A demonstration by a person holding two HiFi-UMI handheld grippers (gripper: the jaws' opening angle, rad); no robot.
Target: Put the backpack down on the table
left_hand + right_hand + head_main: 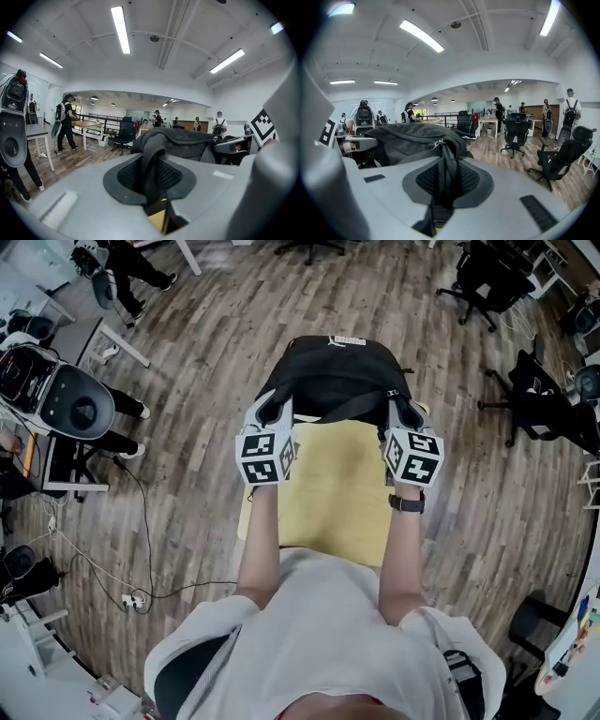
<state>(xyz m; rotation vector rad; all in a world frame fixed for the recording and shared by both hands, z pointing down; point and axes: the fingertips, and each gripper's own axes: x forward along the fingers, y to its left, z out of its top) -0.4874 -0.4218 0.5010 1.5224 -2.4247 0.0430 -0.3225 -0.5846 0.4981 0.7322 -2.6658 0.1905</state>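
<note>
A black backpack hangs between my two grippers over the far end of a small yellow table. My left gripper is shut on a fold of the backpack's fabric at its left side. My right gripper is shut on the backpack's edge near a zipper at its right side. In the left gripper view the backpack's body bulges beyond the jaws, with the yellow tabletop showing just beneath. In the right gripper view the bag lies to the left of the jaws.
Wooden floor surrounds the table. Black office chairs stand to the right and at the far right. A grey machine and cables lie to the left. People stand in the background.
</note>
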